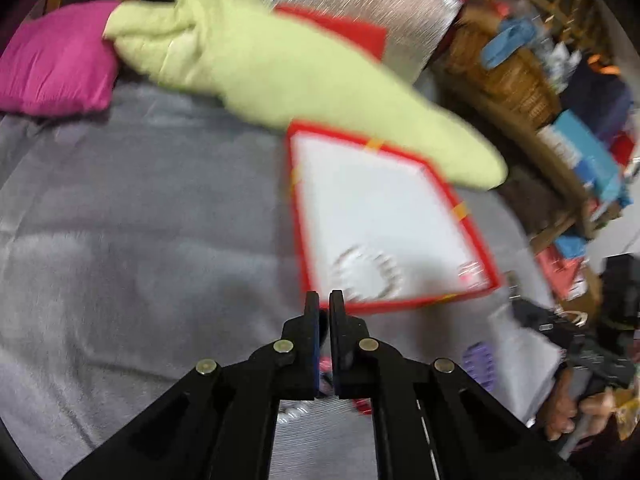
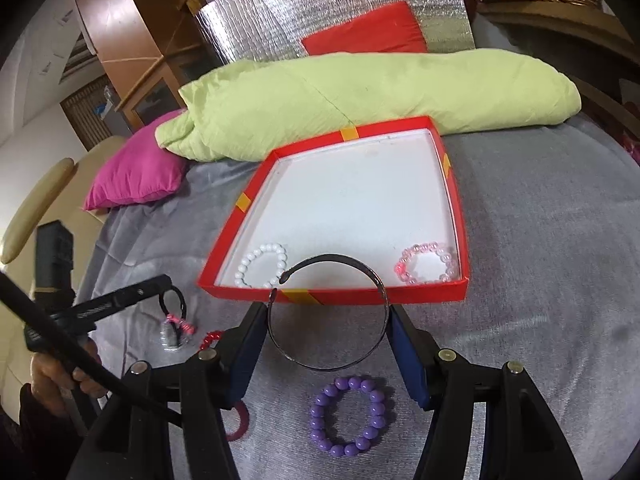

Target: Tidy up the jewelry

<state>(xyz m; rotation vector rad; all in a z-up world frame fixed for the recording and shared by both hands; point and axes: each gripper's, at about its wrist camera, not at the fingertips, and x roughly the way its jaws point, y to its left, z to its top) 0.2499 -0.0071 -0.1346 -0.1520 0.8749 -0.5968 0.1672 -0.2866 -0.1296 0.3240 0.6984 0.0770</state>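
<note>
Left wrist view blurred, left gripper [image 1: 324, 300] jaws closed, seemingly empty, right gripper [image 2: 328, 312] jaws clamping dark bangle [image 2: 380, 284].

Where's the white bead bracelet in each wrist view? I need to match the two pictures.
Left wrist: white bracelet, blurred, in the tray's near part, just beyond the closed left gripper.
Right wrist: white bracelet in the tray's near-left corner, left of the bangle the right gripper holds.
Shared landmark: the red tray.
</note>
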